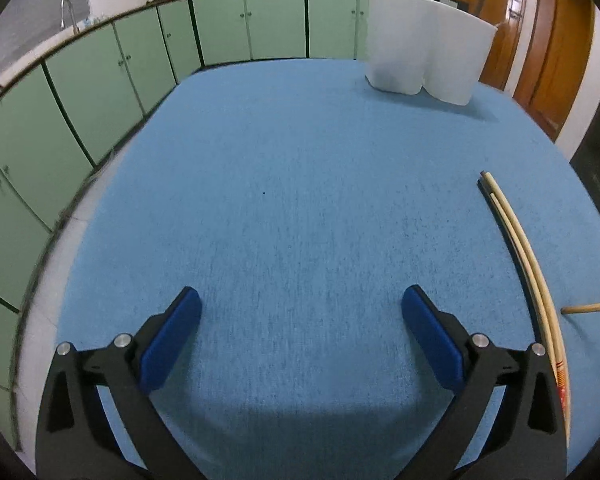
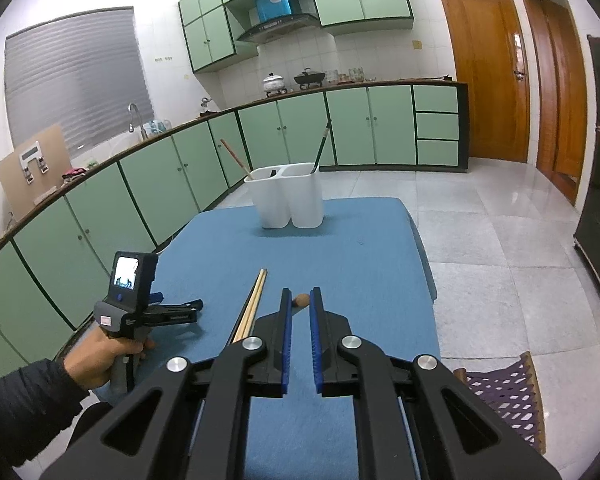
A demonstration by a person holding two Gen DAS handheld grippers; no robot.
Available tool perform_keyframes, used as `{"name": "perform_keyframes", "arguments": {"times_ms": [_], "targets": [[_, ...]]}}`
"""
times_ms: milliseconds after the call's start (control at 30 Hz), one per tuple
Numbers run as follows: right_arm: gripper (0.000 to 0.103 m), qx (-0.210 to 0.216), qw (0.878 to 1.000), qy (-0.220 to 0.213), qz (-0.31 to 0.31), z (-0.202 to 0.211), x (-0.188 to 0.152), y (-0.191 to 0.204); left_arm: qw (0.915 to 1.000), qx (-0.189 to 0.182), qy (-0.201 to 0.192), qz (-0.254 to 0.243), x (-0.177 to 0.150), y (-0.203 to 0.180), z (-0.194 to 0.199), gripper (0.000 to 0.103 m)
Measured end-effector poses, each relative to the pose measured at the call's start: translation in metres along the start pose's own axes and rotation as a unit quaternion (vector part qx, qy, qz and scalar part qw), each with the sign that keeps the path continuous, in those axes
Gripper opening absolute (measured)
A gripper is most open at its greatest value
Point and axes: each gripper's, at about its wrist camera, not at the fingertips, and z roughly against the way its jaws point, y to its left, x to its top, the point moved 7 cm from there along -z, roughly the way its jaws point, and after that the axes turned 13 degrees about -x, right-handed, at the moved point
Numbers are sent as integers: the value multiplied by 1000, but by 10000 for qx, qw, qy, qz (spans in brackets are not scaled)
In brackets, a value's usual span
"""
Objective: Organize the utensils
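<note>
On the cloth (image 2: 340,240): we see two pale wooden chopsticks (image 2: 253,304), long axis toward the holder.
Holder (image 2: 288,196): white, two-celled, smooth plastic; a stick in each cell.
Left gripper (image 1: 300,312): spread wide, holding nothing.
Right gripper (image 2: 301,312): nearly closed on a round-ended wooden stick (image 2: 301,300).
</note>
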Motion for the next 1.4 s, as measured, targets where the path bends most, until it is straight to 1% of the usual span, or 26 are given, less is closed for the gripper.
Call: {"name": "perform_keyframes", "arguments": {"times_ms": [167, 333, 567, 767, 933, 1133, 1267, 1400], "targets": [[9, -3, 10000, 67, -4, -6, 4, -3, 10000, 1, 8, 2, 0, -1, 1, 98], [9, 108, 9998, 184, -59, -14, 8, -17, 10000, 5, 8, -2, 0, -1, 1, 98], [10, 111, 9995, 296, 67, -20, 11, -18, 10000, 2, 8, 0, 0, -1, 1, 98], [11, 146, 9992, 347, 135, -30, 13, -30, 10000, 2, 7, 0, 0, -1, 1, 98], [11, 96, 9988, 468, 132, -36, 9, -38, 10000, 1, 8, 0, 0, -1, 1, 98], [13, -78, 9984, 550, 86, -41, 5, -43, 10000, 3, 8, -2, -1, -1, 1, 98], [13, -170, 9982, 570, 80, -43, 7, -44, 10000, 0, 7, 1, 0, -1, 1, 98], [13, -123, 9989, 395, 227, -33, 10, -30, 10000, 1, 8, 1, -1, -1, 2, 98]]}}
